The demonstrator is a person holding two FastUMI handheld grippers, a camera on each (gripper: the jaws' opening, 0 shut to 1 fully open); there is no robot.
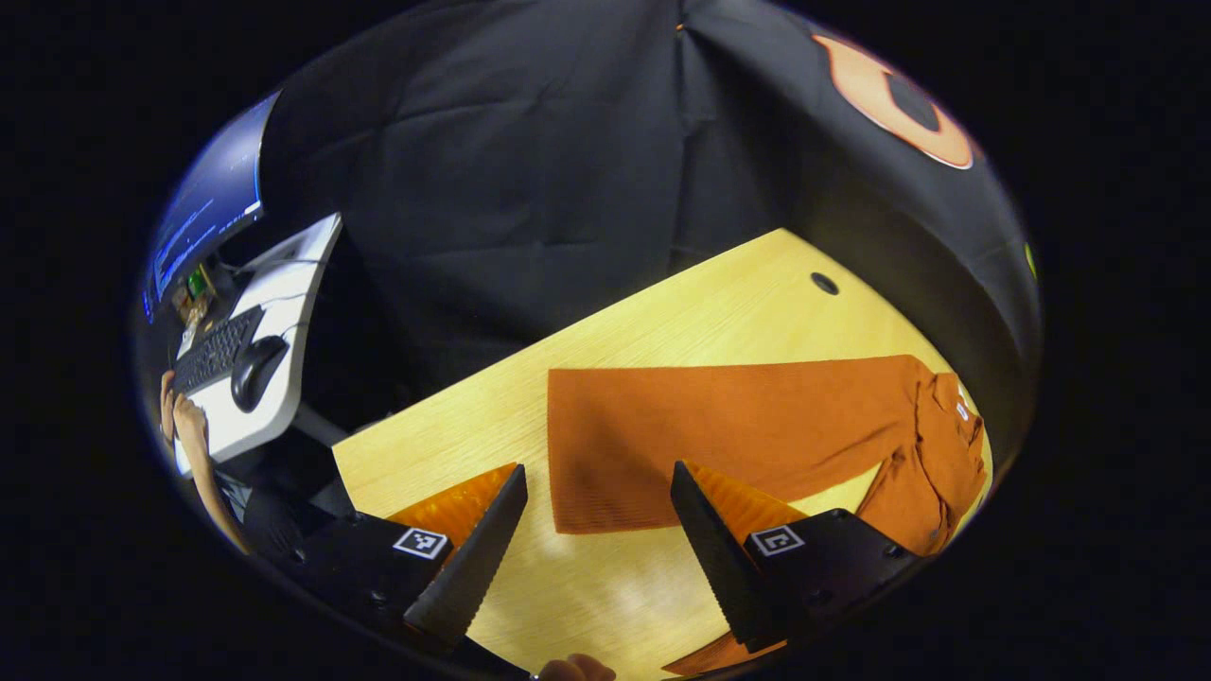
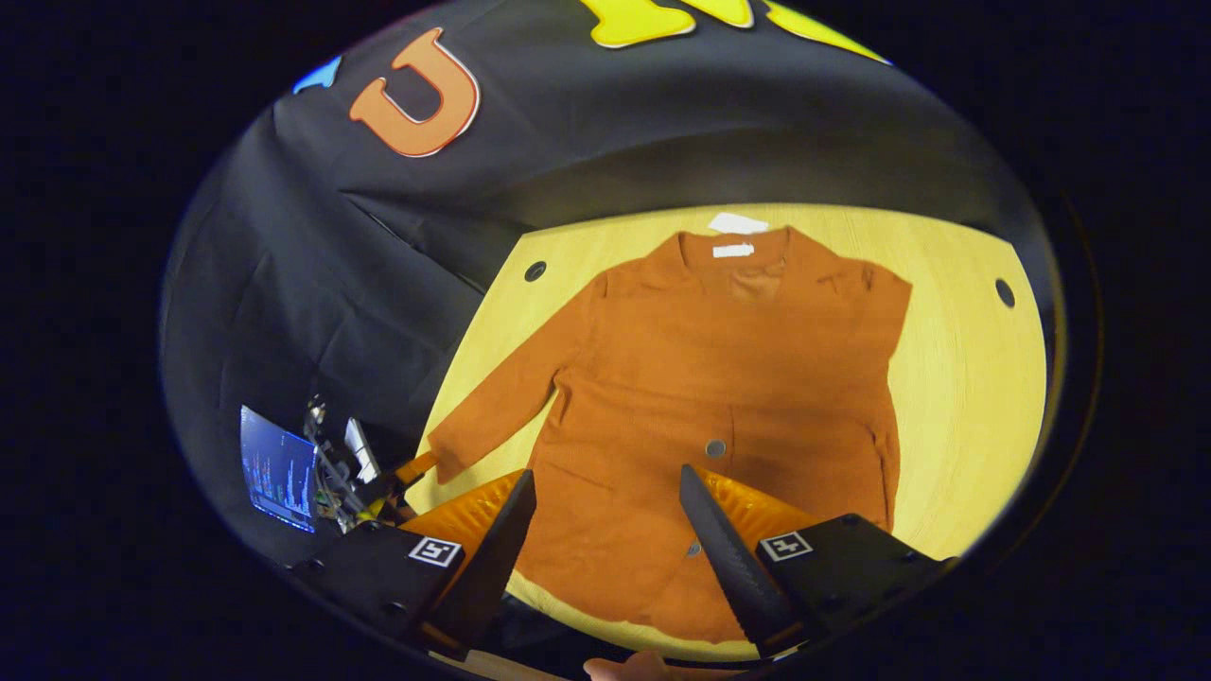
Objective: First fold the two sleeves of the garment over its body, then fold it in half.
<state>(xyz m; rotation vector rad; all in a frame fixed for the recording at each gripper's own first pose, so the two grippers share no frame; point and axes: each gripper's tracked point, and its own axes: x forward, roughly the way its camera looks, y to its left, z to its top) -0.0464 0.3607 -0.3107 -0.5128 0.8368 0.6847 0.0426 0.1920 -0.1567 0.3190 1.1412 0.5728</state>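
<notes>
An orange button-front garment (image 2: 719, 378) lies flat on the wooden table (image 2: 965, 378), collar at the far side. One long sleeve (image 2: 501, 397) stretches out toward the lower left. On the other side no sleeve sticks out; it seems to lie tucked along the body. My right gripper (image 2: 605, 475) hovers open above the garment's lower front, near the hem. In the left gripper view the outstretched sleeve (image 1: 738, 426) runs across the table, its cuff end (image 1: 577, 473) between the fingers of my open left gripper (image 1: 598, 471). Neither gripper holds cloth.
A grommet hole (image 1: 824, 283) sits in the table beyond the sleeve, and two more holes (image 2: 535, 270) flank the garment. Off the table's left end stands a white desk (image 1: 284, 312) with a keyboard, mouse and monitor (image 1: 208, 208); a person's arm (image 1: 194, 445) is beside it.
</notes>
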